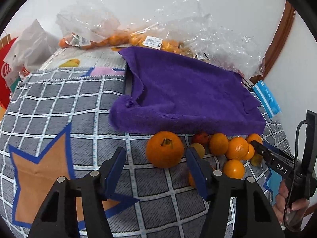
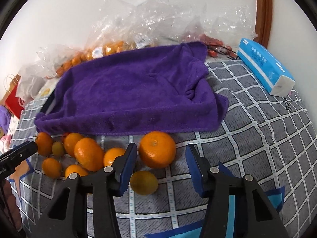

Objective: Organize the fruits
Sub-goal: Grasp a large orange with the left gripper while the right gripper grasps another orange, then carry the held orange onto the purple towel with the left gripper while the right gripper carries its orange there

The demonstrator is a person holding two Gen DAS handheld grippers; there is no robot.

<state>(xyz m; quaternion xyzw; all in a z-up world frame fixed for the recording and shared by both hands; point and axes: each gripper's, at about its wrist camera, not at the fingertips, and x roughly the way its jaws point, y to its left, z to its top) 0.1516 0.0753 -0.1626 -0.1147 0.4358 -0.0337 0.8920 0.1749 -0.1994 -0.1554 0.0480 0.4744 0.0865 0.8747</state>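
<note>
Several oranges and small fruits lie on the grey checked cloth (image 1: pixel 59 103) in front of a purple towel (image 1: pixel 188 99). A large orange (image 1: pixel 164 149) sits just ahead of my left gripper (image 1: pixel 156 156), which is open and empty. In the right wrist view the same large orange (image 2: pixel 157 149) lies just ahead of my open, empty right gripper (image 2: pixel 161 155). A yellowish fruit (image 2: pixel 144 182) lies between the right fingers. A cluster of smaller oranges (image 2: pixel 89 156) lies to its left. The right gripper also shows at the right of the left wrist view (image 1: pixel 257 144).
The purple towel (image 2: pixel 128 99) drapes over a raised thing. Clear plastic bags of small oranges (image 1: pixel 126 39) lie behind it by the white wall. A blue tissue pack (image 2: pixel 263 65) lies at the right. A red paper bag (image 1: pixel 6 75) stands at the left.
</note>
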